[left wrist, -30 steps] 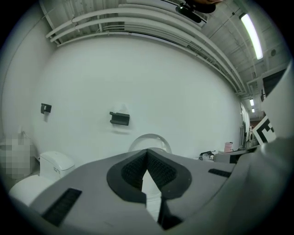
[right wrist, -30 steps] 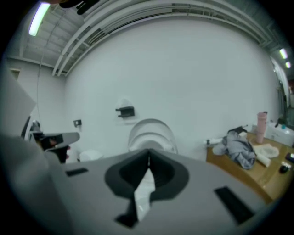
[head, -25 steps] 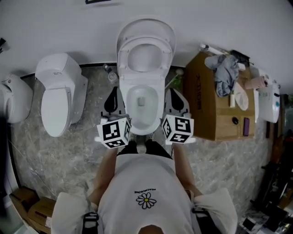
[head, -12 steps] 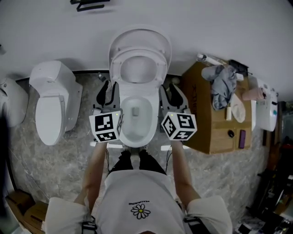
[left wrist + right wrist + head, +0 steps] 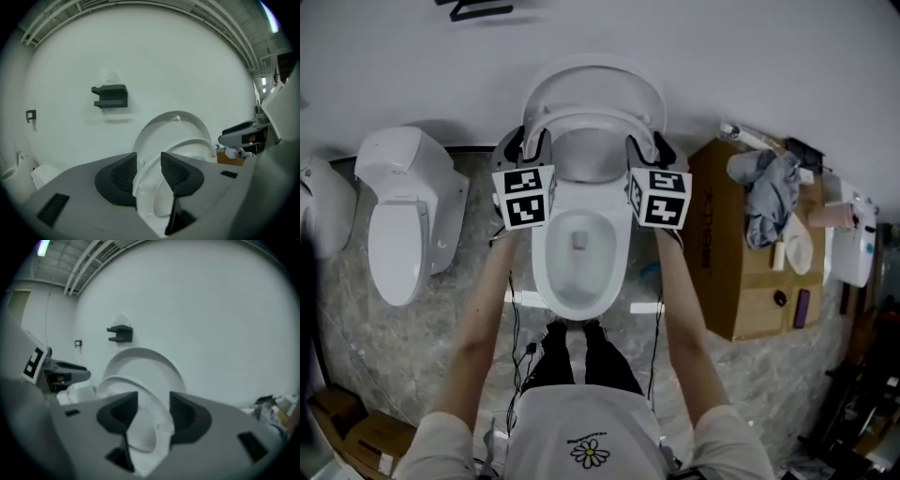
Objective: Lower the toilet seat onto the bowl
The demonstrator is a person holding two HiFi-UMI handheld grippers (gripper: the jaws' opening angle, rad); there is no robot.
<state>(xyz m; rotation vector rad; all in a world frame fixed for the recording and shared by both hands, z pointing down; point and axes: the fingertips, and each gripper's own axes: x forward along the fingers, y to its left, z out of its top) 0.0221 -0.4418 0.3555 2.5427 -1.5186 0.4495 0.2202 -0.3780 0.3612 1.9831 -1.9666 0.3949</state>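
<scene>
Bowl: the white toilet bowl (image 5: 546,281) stands uncovered, centred between the person's outstretched arms.
Lid: the lid (image 5: 593,80) is upright against the wall.
Seat: the seat (image 5: 591,118) is raised and leans just in front of the lid, not yet on the bowl.
Handling: probably a stiff, fairly light plastic ring, glossy and slippery, hinged at the rear; likely to slam if it drops.
Hold: the side rims, one each side, away from the hinge.
Left gripper: the left gripper (image 5: 148,164) has just been opening its jaws; they are spread with the seat's rim between them, unclamped.
Right gripper: the right gripper (image 5: 153,404) likewise, spread around the opposite rim.
</scene>
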